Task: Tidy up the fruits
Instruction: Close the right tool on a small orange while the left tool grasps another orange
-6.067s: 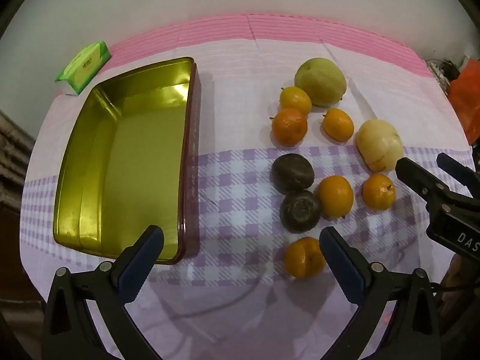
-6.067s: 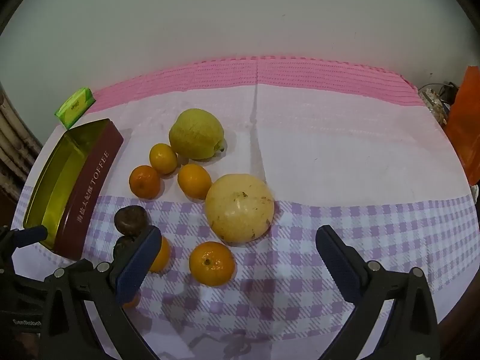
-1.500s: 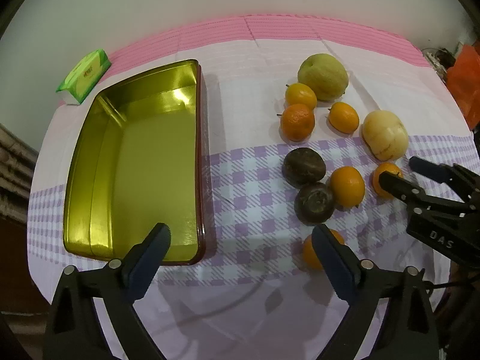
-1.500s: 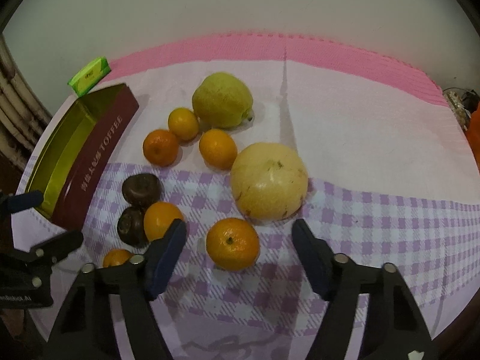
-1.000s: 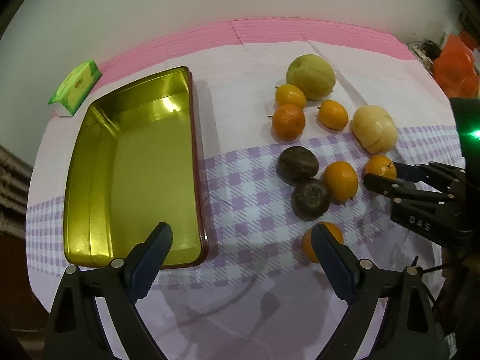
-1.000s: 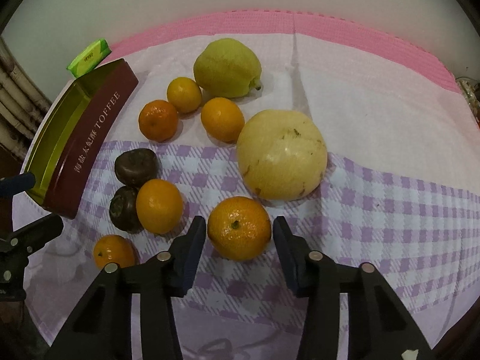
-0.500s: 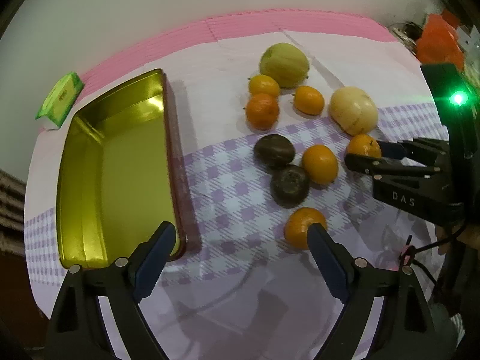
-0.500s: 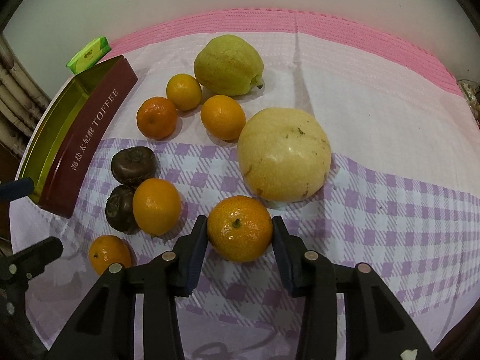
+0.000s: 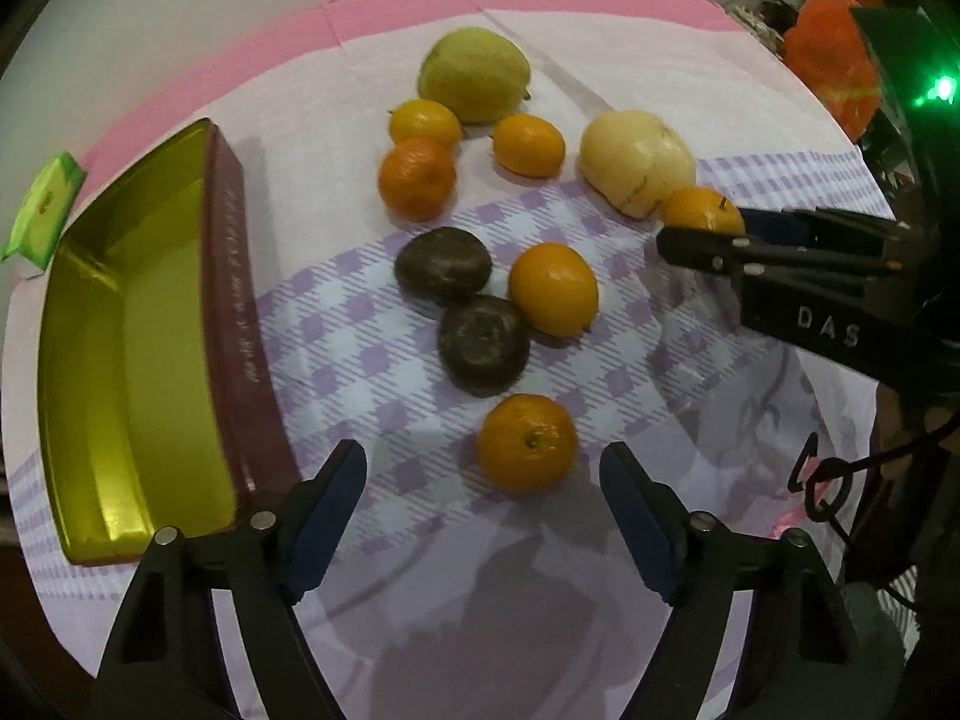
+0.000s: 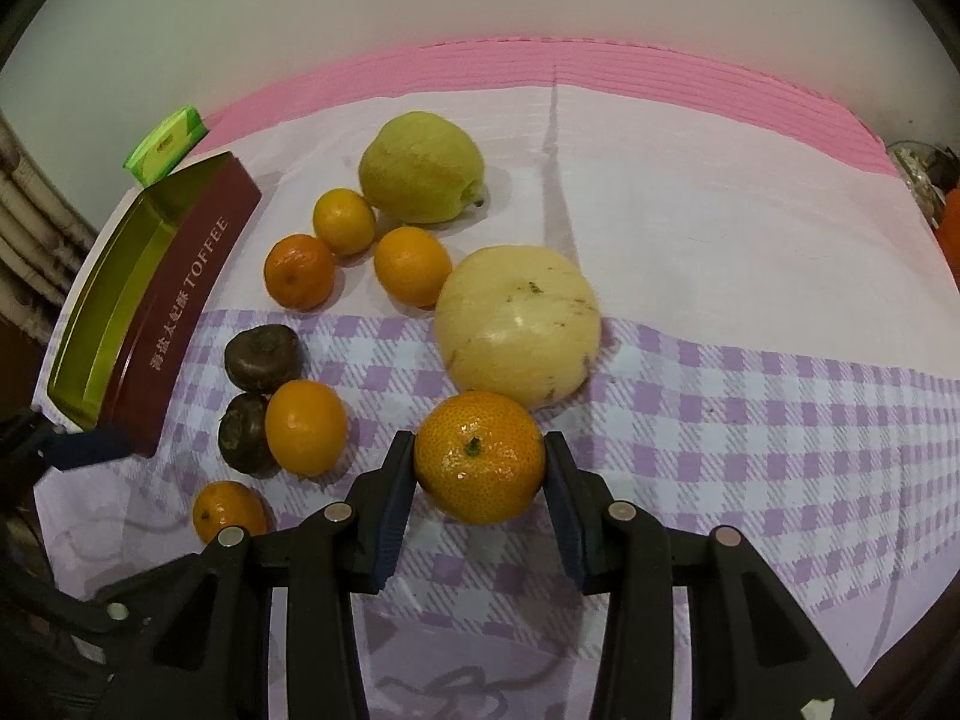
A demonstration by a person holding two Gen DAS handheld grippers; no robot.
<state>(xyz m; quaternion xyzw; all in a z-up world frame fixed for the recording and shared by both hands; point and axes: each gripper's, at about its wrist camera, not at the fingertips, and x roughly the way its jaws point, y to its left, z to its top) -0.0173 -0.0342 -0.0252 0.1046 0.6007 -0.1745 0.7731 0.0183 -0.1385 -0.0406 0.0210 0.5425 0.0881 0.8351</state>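
At the far left of the bench sits the open toffee tin, gold inside and with nothing in it, its long axis running away from the person and its maroon side wall facing the fruit. A small green packet lies beyond its far corner.

Next across, the left tool hangs over the near edge of the checked cloth, pointing steeply down. Its jaws have just been closing but stand apart with nothing pressed between them; the nearest mandarin lies just ahead of the gap, a little toward the right-hand finger, not yet touched. The tin is immediately to this tool's left, so from here it is the shorter carry.

Beyond that mandarin come the two dark fruits and another orange, then three small citrus and a green pear-like fruit at the back (all loose on the cloth, none in the tin).

Furthest right, the right tool is clenched on a mandarin, a pad against each flank, stem end up, with the pale yellow melon-like fruit just behind it and seemingly touching. I'd judge the coming move is a lift and a carry leftward: the tin lies well off to this tool's left, past the whole cluster and the left tool, so the mandarin must clear both on the way.
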